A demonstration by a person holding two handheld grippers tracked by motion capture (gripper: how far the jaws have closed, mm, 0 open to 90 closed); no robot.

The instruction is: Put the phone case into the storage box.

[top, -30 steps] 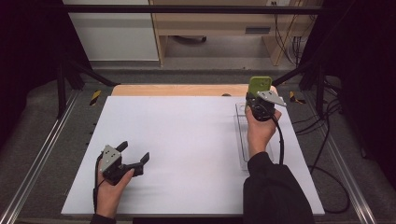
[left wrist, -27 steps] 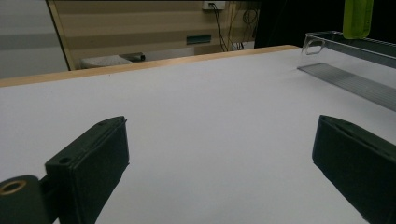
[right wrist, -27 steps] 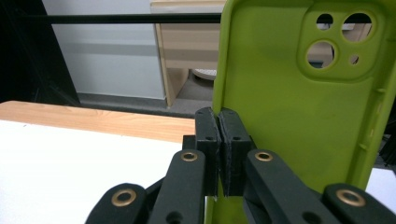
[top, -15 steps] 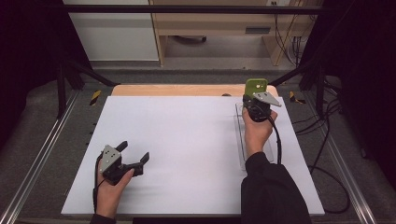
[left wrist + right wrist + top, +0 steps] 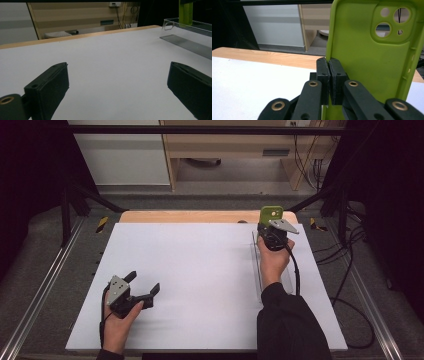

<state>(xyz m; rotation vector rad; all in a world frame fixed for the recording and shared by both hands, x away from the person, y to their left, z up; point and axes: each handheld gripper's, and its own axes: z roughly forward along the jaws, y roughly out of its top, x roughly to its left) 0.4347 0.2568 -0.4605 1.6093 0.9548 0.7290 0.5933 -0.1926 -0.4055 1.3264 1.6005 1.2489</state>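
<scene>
Lime-green phone case (image 5: 367, 62), soft-looking, with a raised camera block pierced by round holes near its top corner. Held upright, clamped along its left side edge, inner face toward the right gripper view. Raised over the far right corner of the tabletop (image 5: 200, 270), above a clear tray (image 5: 190, 32).

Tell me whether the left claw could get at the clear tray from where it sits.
Probably yes: the left claw is open, and bare white table lies between it and the clear tray, though it sits across the table.
</scene>
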